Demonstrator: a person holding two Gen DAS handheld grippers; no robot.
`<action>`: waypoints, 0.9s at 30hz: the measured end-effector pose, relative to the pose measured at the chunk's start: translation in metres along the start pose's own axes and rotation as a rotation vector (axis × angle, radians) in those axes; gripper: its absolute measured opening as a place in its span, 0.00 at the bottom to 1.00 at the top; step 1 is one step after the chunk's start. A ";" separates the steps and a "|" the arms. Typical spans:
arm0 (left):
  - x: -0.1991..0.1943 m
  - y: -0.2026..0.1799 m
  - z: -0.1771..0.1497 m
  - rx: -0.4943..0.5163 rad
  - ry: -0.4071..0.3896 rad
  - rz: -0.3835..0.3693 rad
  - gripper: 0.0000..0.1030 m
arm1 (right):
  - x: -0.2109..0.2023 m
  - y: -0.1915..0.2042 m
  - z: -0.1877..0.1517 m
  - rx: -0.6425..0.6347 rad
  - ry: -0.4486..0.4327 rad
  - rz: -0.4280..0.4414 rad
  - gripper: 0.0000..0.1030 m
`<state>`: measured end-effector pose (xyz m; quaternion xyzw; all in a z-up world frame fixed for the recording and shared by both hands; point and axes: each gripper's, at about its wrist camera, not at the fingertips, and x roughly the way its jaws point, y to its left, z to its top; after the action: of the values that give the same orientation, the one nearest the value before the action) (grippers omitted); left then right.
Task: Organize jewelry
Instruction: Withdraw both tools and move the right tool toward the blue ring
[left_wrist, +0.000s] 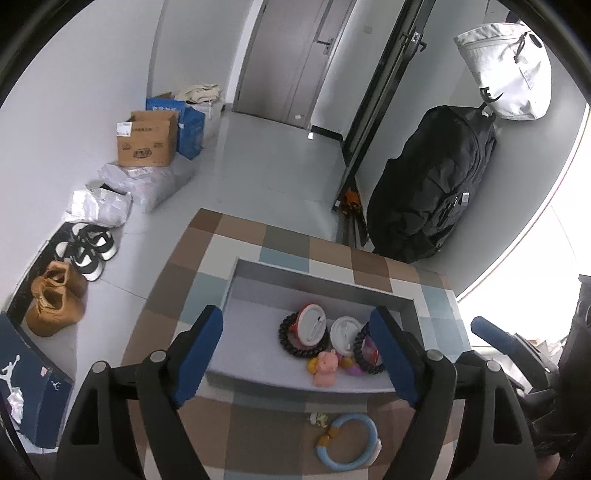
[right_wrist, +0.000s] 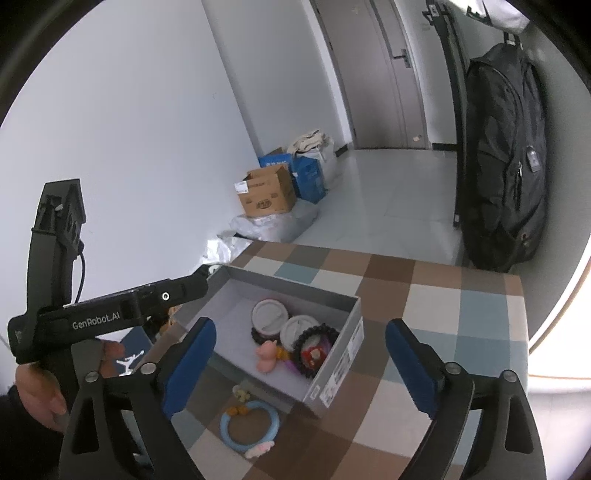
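A grey box (left_wrist: 314, 284) (right_wrist: 332, 373) sits on a checkered table. Inside it lie two black bead bracelets (left_wrist: 286, 338) (right_wrist: 314, 334), two white round lids (left_wrist: 313, 323) (right_wrist: 269, 314) and a pink pig charm (left_wrist: 325, 367) (right_wrist: 266, 356). A light blue ring bracelet (left_wrist: 347, 441) (right_wrist: 249, 424) lies on the table in front of the box. My left gripper (left_wrist: 299, 354) is open and empty, held over the box's near side. My right gripper (right_wrist: 301, 365) is open and empty, above the box's near corner.
The checkered table (left_wrist: 240, 236) (right_wrist: 461, 314) ends at a floor with cardboard boxes (left_wrist: 147, 138) (right_wrist: 267, 195), plastic bags and shoes (left_wrist: 55, 295) on the left. A black backpack (left_wrist: 432, 184) (right_wrist: 506, 155) hangs at the right. A navy shoebox (left_wrist: 29, 384) stands at the lower left.
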<state>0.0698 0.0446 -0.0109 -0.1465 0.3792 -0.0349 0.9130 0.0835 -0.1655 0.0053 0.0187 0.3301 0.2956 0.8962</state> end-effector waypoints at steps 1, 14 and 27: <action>-0.002 0.000 -0.002 0.003 -0.005 0.003 0.76 | -0.003 0.002 -0.002 -0.002 -0.004 -0.001 0.94; -0.018 0.006 -0.030 0.013 0.014 0.090 0.77 | -0.018 0.020 -0.029 -0.012 0.017 -0.020 1.00; -0.027 0.008 -0.053 -0.005 0.042 0.088 0.78 | -0.011 0.039 -0.060 -0.062 0.119 -0.030 1.00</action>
<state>0.0130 0.0439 -0.0300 -0.1315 0.4043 0.0030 0.9051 0.0206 -0.1490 -0.0267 -0.0317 0.3738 0.2930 0.8794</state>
